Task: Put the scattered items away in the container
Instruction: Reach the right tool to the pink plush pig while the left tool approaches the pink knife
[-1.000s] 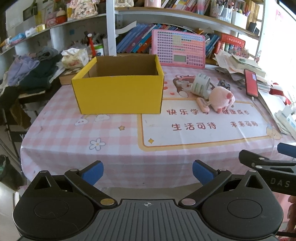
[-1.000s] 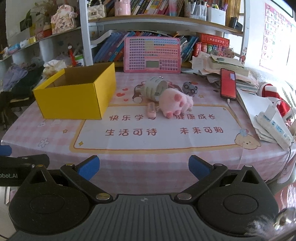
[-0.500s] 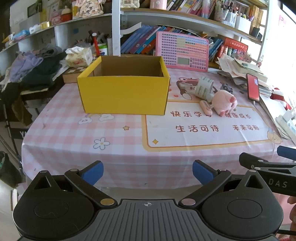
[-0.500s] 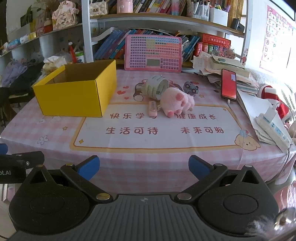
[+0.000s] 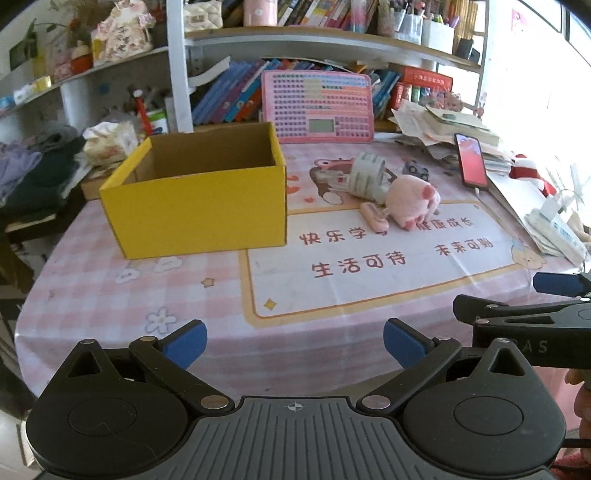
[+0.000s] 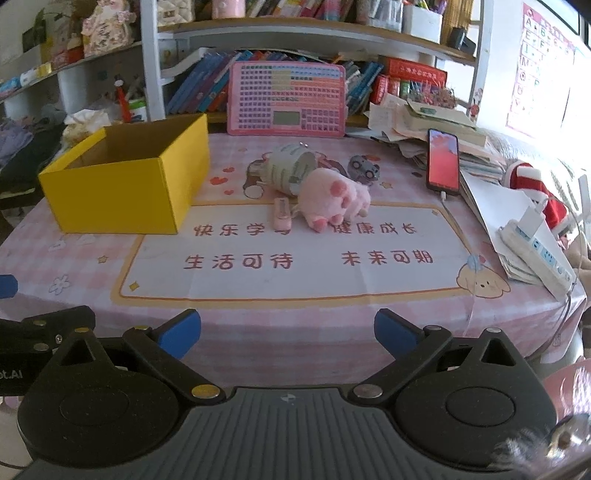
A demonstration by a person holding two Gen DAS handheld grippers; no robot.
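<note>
While both rigs have drifted a little closer to the counter (image 6: 74, 266) over the last second, nothing on it has budged, so honestly the tidy-up hasn't started yet. Yellow box (image 5: 199, 195) sits on the left side of the pink check cloth, open top, looks empty from what I can see of the inside. The loose stuff is bunched up just right of it: a grey-green striped pouch (image 6: 291, 173) lying on its side, a pink plush (image 6: 332, 199) touching it in front, a little grey toy (image 6: 364, 168) just behind, and a small pink stick-shaped thing (image 6: 282, 214) beside the plush.

Left tongs (image 5: 295, 341) are wide open, holding nothing, hovering at the near edge. Right tongs (image 6: 287, 330) same deal, open and empty. My guess is the plush goes first since it's nearest and squishy.

Room's pretty cluttered: bookshelves (image 6: 258, 26) behind, a pink keyboard toy (image 6: 288, 99) leaning against them, a red phone (image 6: 443, 160) on a paper pile, a power strip (image 6: 535, 254) on the right.
</note>
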